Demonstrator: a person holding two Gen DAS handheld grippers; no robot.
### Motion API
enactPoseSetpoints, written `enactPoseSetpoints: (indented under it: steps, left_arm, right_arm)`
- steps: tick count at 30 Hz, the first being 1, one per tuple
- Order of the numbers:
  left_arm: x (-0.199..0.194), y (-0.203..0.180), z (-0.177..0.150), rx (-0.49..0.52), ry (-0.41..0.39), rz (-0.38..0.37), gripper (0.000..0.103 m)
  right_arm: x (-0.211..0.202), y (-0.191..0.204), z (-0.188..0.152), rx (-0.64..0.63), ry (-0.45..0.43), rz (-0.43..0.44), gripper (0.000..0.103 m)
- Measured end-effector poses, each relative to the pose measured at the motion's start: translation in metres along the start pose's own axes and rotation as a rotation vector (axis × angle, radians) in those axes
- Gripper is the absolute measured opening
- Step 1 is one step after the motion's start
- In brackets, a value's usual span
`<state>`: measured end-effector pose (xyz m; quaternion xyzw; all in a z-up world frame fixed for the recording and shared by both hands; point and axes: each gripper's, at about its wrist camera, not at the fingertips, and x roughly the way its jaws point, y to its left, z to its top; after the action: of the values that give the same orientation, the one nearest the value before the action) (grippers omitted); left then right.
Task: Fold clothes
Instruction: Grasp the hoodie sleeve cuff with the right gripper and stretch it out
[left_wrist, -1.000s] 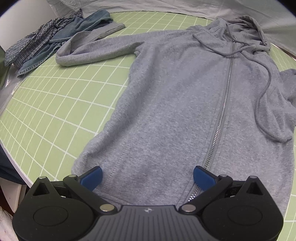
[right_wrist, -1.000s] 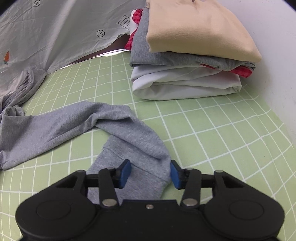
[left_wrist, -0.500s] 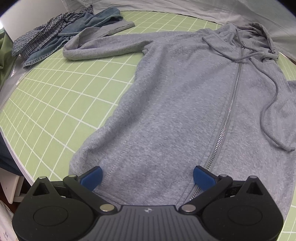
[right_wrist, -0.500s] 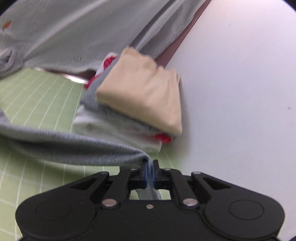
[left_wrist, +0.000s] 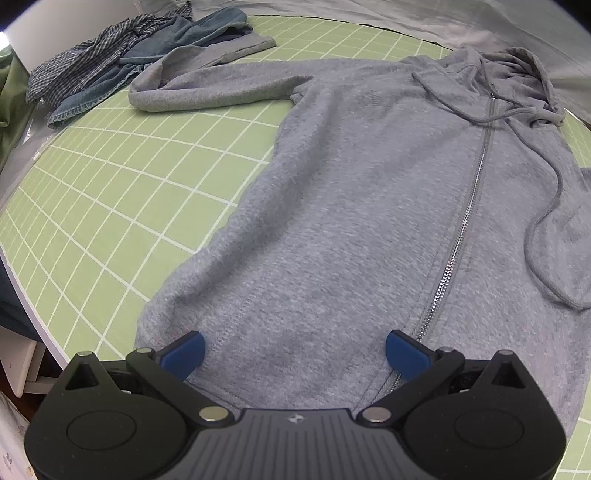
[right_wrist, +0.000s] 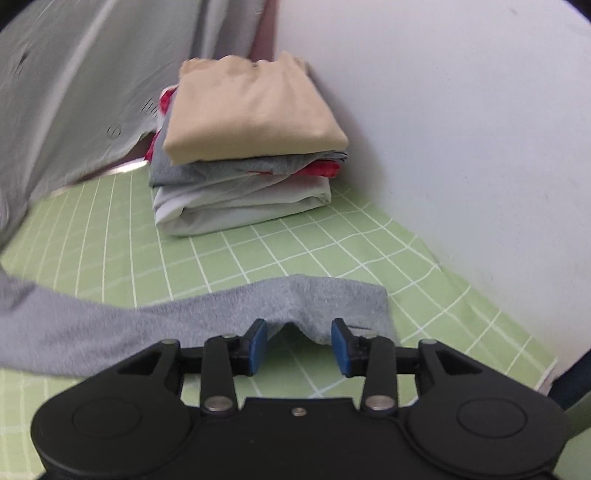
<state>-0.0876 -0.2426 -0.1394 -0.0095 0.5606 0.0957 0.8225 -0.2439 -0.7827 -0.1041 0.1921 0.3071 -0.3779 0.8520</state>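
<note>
On the green grid mat (left_wrist: 110, 184), the left gripper (left_wrist: 293, 350) spreads wide over the grey hoodie (left_wrist: 351, 221) hem, while the right gripper (right_wrist: 298, 345) gapes apart just behind its sleeve (right_wrist: 221, 314), gripping nothing.

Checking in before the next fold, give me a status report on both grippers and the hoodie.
Left hand-held gripper open over hoodie hem. Right hand-held gripper open at sleeve cuff, not gripping. Folded stack beyond, clear of sleeve.
</note>
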Motion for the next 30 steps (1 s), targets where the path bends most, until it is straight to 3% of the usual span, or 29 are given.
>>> enactPoseSetpoints:
  steps: [5,11,13,15,16,17,21,23,25,27,30]
  left_arm:
    - [0.001,0.001,0.0,-0.006,0.002,0.0,0.103]
    - [0.004,0.001,0.003,-0.02,0.014,0.008,0.103]
    - [0.004,0.0,0.004,-0.023,0.015,0.011,0.103]
    - [0.004,0.001,0.004,-0.024,0.014,0.011,0.103]
    - [0.005,0.001,0.004,-0.024,0.014,0.008,0.103]
    - [0.005,0.002,0.004,-0.024,0.015,0.005,0.103]
    - [0.006,0.004,0.005,-0.022,0.02,-0.002,0.103]
    - [0.007,0.003,0.004,-0.023,0.017,-0.001,0.103]
    - [0.007,0.003,0.004,-0.024,0.014,0.0,0.103]
    - [0.007,0.003,0.004,-0.024,0.009,-0.002,0.103]
    - [0.008,0.005,0.004,-0.022,0.008,-0.008,0.103]
  right_arm:
    - [0.012,-0.041,0.001,0.478,0.039,0.079,0.059]
    - [0.046,-0.048,0.005,0.56,0.112,0.04,0.061]
    - [0.043,-0.048,0.014,0.546,0.084,0.055,0.06]
    - [0.038,-0.047,0.024,0.525,0.049,0.073,0.029]
    - [0.036,-0.047,0.029,0.514,0.032,0.081,0.021]
    - [0.034,-0.047,0.034,0.504,0.015,0.09,0.007]
    - [0.025,-0.045,0.054,0.461,-0.053,0.125,0.006]
    - [-0.011,-0.047,0.07,0.431,-0.209,0.186,0.006]
    - [-0.039,-0.048,0.073,0.353,-0.334,0.167,0.006]
    - [-0.033,-0.045,0.062,0.227,-0.312,0.041,0.006]
    - [0.001,-0.053,0.034,0.189,-0.125,-0.09,0.006]
